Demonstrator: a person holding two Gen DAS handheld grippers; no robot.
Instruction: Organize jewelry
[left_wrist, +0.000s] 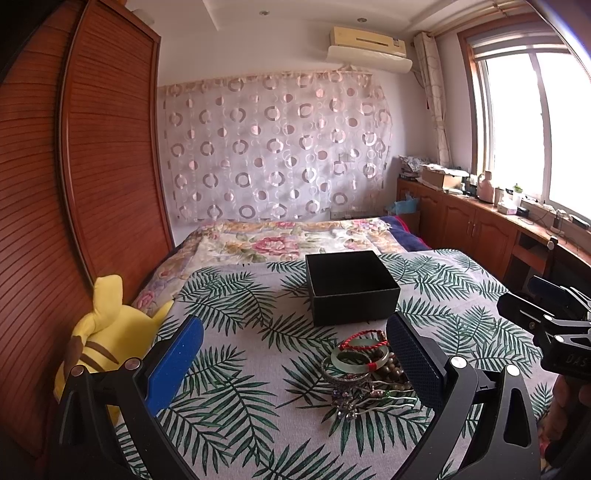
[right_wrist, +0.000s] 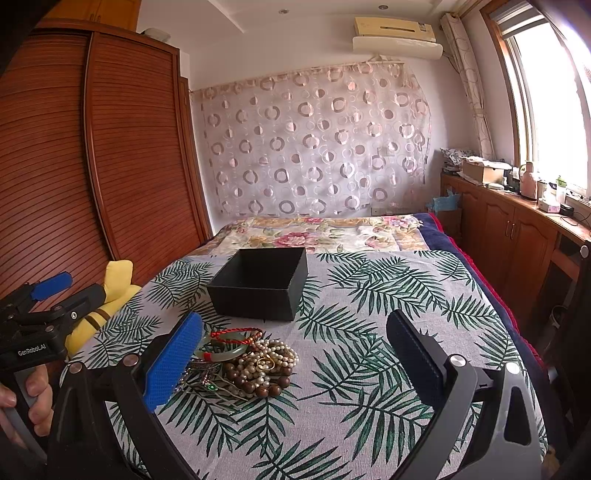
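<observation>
Left gripper (left_wrist: 295, 354) and right gripper (right_wrist: 295, 354) hover low over the leaf-print bedspread (right_wrist: 388, 314), jaws apart, holding nothing. Jewelry pile (right_wrist: 251, 363) sits mid-spread, just before the open black box (right_wrist: 258, 291). No piece gathered yet, apparently; pile lies by the left gripper's right finger, the right's left. Next: close on one piece.

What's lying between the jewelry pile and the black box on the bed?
Nothing: between the jewelry pile and the black box there is only bare leaf-print cloth. The right wrist view shows the gap most clearly.
</observation>
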